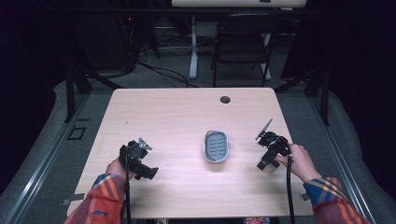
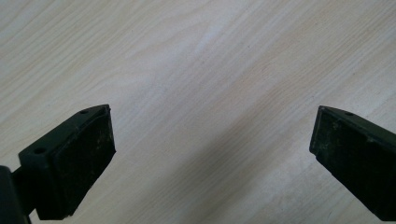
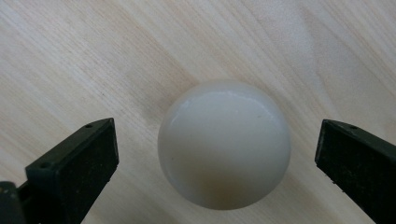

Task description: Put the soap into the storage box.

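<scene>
A smooth, white, rounded object [image 3: 224, 144] like a ball or dome rests on the wooden table, and it appears as a pale shape [image 1: 270, 169] under the person's right hand. My right gripper [image 3: 217, 128] points down over it, open, with one jaw on each side and a gap to both. It stands at the right of the table [image 1: 266, 164]. A grey oval slatted dish [image 1: 206, 147] sits at the table's middle. My left gripper [image 2: 212, 121] is open above bare wood, at the front left [image 1: 148, 172], with nothing between its jaws.
The light wooden table [image 1: 177, 116] has a round cable hole [image 1: 225, 99] near its far edge. Behind the table stand a dark folding chair [image 1: 243, 42] and a white desk leg [image 1: 193, 46], with cables on the floor.
</scene>
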A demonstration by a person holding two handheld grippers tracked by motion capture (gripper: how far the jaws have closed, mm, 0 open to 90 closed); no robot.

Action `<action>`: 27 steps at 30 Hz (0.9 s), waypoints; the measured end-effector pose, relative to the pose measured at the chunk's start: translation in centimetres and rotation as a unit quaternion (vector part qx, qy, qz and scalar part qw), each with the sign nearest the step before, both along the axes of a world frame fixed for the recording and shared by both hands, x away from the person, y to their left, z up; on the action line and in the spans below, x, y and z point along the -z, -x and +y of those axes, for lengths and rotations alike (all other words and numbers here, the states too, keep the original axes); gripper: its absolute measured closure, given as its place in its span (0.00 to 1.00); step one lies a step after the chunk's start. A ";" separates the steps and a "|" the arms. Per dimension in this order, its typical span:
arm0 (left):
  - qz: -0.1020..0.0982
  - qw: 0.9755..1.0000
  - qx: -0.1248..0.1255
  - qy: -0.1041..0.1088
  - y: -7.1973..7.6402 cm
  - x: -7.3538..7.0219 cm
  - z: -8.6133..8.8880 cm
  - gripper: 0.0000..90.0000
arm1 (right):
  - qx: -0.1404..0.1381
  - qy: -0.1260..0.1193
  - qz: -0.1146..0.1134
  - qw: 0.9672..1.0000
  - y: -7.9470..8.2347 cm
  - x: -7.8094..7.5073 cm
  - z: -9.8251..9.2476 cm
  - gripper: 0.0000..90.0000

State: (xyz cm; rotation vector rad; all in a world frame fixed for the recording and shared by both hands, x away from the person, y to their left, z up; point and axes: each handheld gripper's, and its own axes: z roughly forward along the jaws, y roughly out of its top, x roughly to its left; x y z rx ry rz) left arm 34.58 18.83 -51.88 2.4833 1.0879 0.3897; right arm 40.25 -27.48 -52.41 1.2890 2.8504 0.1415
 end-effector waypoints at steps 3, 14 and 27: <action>-0.001 1.000 0.000 0.000 0.0 0.0 0.0 0.00 | -0.016 0.016 -0.007 1.000 -0.3 0.1 0.3 0.00; 0.000 1.000 0.000 0.000 0.0 0.0 0.0 0.00 | -0.029 0.034 0.014 0.999 -0.8 1.1 0.7 0.06; -0.003 1.000 0.000 -0.001 0.0 0.0 -0.1 0.00 | -0.017 0.051 0.033 0.998 -1.1 1.3 0.5 0.21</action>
